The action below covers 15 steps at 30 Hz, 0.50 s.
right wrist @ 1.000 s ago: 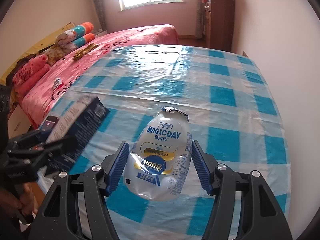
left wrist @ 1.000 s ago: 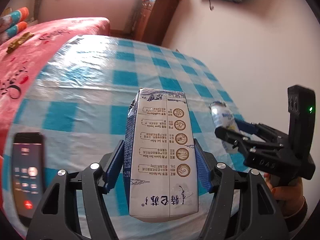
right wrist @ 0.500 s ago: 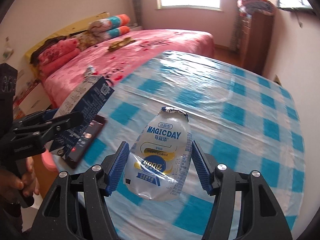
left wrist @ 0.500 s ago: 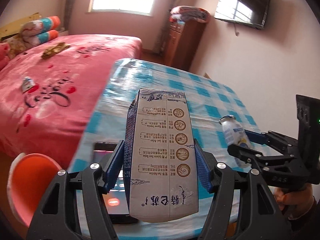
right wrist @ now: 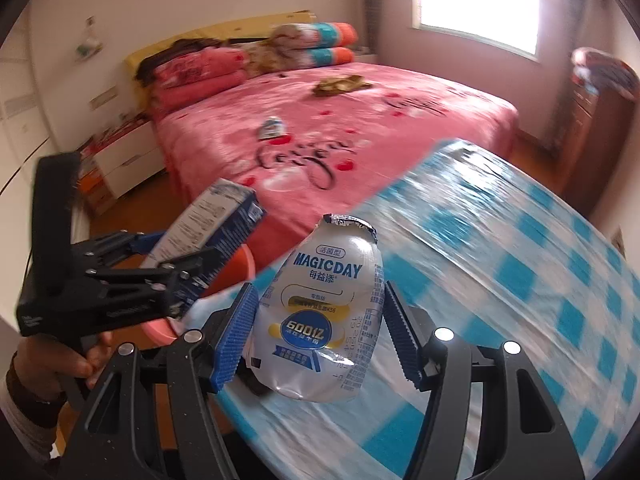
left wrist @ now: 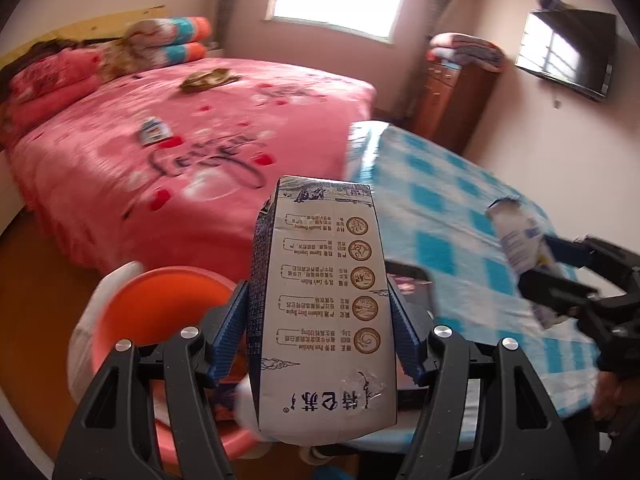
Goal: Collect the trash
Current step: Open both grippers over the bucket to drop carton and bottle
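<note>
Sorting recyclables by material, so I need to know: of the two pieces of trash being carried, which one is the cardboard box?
The milk carton in the left claw: flat-sided and rectangular. The right claw holds a rounded plastic MAGICDAY bottle.

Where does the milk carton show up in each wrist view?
Left wrist: milk carton fills the centre foreground, clamped between the left gripper pads.
Right wrist: carton at left of centre, held in the left gripper, tilted.
Shared landmark: orange bin beside the table, under the carton.
</note>
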Motion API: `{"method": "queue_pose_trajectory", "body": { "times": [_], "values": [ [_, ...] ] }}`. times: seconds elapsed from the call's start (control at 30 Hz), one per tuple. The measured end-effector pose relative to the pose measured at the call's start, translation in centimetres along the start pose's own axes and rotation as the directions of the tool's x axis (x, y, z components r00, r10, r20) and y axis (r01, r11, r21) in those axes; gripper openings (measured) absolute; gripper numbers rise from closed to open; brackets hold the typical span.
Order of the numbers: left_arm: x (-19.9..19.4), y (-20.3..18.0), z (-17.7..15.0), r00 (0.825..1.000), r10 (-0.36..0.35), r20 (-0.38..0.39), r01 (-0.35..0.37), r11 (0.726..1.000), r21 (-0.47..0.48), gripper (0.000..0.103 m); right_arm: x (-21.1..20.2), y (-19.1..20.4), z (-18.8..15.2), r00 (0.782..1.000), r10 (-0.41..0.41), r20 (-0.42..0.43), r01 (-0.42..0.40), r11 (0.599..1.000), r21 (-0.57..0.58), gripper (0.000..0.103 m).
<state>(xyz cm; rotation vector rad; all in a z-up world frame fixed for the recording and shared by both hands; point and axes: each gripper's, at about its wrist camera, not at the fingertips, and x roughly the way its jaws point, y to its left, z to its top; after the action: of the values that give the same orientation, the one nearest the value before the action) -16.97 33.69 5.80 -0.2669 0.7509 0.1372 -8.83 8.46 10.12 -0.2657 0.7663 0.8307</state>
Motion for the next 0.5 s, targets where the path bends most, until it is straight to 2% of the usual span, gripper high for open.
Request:
{"method": "queue_pose_trajectory", "body": {
  "times": [0.23, 0.5],
  "values": [
    [0.4, 5.3, -1.6, 0.996, 0.08, -0.035, -0.083, 0.992, -0.094, 0.066, 2.5, 5.7, 2.4, 0.996, 0.083, -0.013, -0.084, 0.989, -0.126, 0.064],
    [1.3, 8.6, -3.3, 0.989, 0.126, -0.08, -0.138, 0.978, -0.154, 0.066, 4.9, 9.3, 3.5, 0.989, 0.137, -0.045, -0.144, 0.969, -0.203, 0.064]
  ]
}}
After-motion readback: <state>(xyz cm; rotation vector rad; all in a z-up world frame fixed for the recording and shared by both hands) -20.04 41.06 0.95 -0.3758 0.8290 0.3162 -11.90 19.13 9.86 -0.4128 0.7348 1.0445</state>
